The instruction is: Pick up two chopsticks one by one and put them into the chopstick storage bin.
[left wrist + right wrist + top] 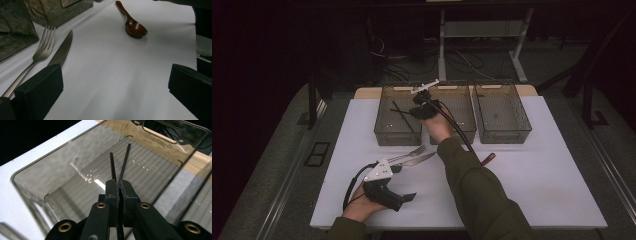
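My right gripper [419,110] hangs over the left clear bin [384,136], shut on a pair of black chopsticks [402,116]. In the right gripper view the jaws [121,192] pinch the chopsticks [125,160], whose tips splay apart above the ribbed floor of the bin [50,170]. My left gripper [404,182] rests on the white table near its front edge, held in a hand. Its jaws [115,87] stand wide open with nothing between them. A steel fork [42,47] and a knife [62,50] lie just beyond its left jaw.
Two more clear bins [457,112] [502,112] stand in a row to the right of the first. A brown wooden spoon [133,26] lies on the table beside my right sleeve [488,158]. Fork [409,152] and knife [419,160] lie in front of the left bin.
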### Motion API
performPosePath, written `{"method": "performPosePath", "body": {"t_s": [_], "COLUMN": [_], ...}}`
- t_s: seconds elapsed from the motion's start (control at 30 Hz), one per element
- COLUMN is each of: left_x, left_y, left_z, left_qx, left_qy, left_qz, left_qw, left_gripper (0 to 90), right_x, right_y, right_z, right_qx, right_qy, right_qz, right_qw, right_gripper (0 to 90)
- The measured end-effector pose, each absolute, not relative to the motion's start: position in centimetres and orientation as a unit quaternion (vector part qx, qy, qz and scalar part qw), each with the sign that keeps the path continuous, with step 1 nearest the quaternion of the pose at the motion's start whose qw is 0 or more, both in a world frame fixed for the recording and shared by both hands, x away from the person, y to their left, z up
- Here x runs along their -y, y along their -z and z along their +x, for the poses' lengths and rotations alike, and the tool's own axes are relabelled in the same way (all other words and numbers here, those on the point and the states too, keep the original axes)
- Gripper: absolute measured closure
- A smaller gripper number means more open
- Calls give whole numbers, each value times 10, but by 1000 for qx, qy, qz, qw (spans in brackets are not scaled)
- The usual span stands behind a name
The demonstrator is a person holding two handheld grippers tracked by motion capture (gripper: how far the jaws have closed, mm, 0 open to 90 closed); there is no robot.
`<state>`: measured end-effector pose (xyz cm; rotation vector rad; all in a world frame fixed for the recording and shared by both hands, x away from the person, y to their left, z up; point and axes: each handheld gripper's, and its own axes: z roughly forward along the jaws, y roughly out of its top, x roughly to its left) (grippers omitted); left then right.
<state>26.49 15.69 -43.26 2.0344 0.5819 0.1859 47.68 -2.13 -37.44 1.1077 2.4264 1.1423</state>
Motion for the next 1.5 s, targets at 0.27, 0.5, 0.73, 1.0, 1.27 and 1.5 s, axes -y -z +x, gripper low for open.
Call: {"method": "performPosePath", "body": {"t_s": [0.27, 0.5, 0.73, 1.0, 1.27, 1.5], "left_x": [-158, -158, -159, -159, -158, -157], "left_y": [432, 432, 432, 433, 433, 434], "left_z": [265, 265, 267, 267, 266, 265], "left_qx": [-241, -241, -241, -238, -243, -245], "left_qy": [-76, -76, -79, -79, -78, -78], "left_qz": [834, 834, 835, 838, 839, 840], "left_qw": [491, 490, 488, 484, 481, 478], "left_gripper": [0, 0, 0, 0, 0, 0], "right_x": [3, 2, 15, 40, 79, 116], "right_y": [381, 383, 370, 357, 355, 356], "right_z": [485, 483, 472, 449, 424, 402], "right_qx": [-834, -842, -837, -833, -829, -824], "right_qy": [-378, -375, -403, -428, -447, -460], "right_qz": [383, 375, 363, 345, 330, 324], "right_qw": [119, 98, 74, 67, 63, 70], "right_gripper": [857, 735, 597, 460, 382, 373]}}
